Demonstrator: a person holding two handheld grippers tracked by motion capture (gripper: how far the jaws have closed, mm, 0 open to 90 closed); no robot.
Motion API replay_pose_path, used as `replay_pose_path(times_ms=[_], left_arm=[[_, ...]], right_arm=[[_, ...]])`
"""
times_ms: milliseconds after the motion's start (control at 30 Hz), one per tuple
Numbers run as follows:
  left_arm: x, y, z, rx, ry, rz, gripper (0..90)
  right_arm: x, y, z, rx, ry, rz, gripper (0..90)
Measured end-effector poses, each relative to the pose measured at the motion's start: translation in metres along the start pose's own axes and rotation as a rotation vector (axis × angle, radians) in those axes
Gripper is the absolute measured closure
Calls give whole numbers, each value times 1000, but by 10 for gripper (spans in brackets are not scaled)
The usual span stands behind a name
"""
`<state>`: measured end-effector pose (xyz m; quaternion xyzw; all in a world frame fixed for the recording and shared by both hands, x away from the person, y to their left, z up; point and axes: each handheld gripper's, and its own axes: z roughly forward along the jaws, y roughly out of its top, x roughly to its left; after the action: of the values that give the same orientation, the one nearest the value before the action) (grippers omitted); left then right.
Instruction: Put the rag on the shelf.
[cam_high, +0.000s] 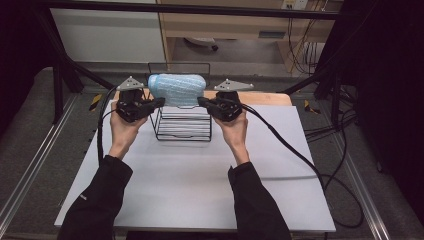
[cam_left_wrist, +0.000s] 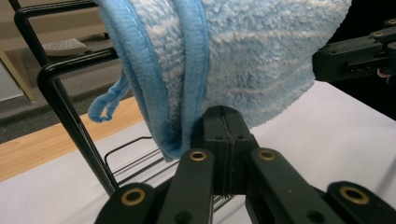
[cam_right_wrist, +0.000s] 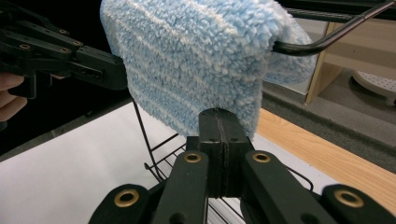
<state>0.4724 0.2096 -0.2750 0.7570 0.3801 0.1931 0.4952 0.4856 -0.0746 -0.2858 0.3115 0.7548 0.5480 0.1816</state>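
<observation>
You are working at a desk covered by a pale grey-white sheet, with a strip of bare light wood along its far edge. It stands inside a black metal frame, on grey carpet with metal rails running down either side. Beyond the far edge the room shows a white panel, light wooden shelving, and a tangle of cables at the far right; black cables also loop over the floor past the desk's right edge.

Near the middle of the far edge stands a black wire rack, its base on the pale sheet and its upright bars rising behind. Draped over the rack's top bar is a light blue fluffy towel, folded, with a smooth blue hem and a small hanging loop visible in the left gripper view.

Your left tool sits at the towel's left end, its jaws pressed flat together with the hemmed edge of the towel lying against their tips. Your right tool sits at the right end, jaws likewise fully closed, the lower edge of the towel touching their tips. Whether either pair actually pinches cloth, the pictures do not make clear.
</observation>
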Motion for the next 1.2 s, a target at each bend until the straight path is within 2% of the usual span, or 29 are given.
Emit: replay_pose_path(times_ms=[167, 333, 500, 667, 767, 900, 1033, 1133, 1200], left_arm=[[-3, 2, -11, -20, -20, 6, 886], [-9, 8, -23, -41, -26, 20, 825], [-15, 11, -33, -36, -10, 46, 701], [-16, 6, -44, -27, 9, 54, 514], [-14, -4, -51, -19, 24, 56, 403], [-11, -25, -57, -1, 13, 50, 293], [-7, -50, -60, 5, 2, 46, 199], [-5, -70, -61, 10, -9, 40, 145], [-4, -83, -60, 20, -12, 39, 127]], right_arm=[[4, 2, -8, -19, 26, -4, 844], [6, 8, -21, -45, 67, 15, 733], [6, 12, -35, -53, 64, 2, 600], [7, 13, -54, -38, 41, -26, 429], [6, 8, -66, -37, 35, -23, 300], [0, -7, -82, -22, 27, 4, 176], [-7, -28, -96, -10, 25, 28, 87], [-13, -47, -106, -2, 24, 37, 55], [-16, -61, -113, 18, 31, 69, 46]])
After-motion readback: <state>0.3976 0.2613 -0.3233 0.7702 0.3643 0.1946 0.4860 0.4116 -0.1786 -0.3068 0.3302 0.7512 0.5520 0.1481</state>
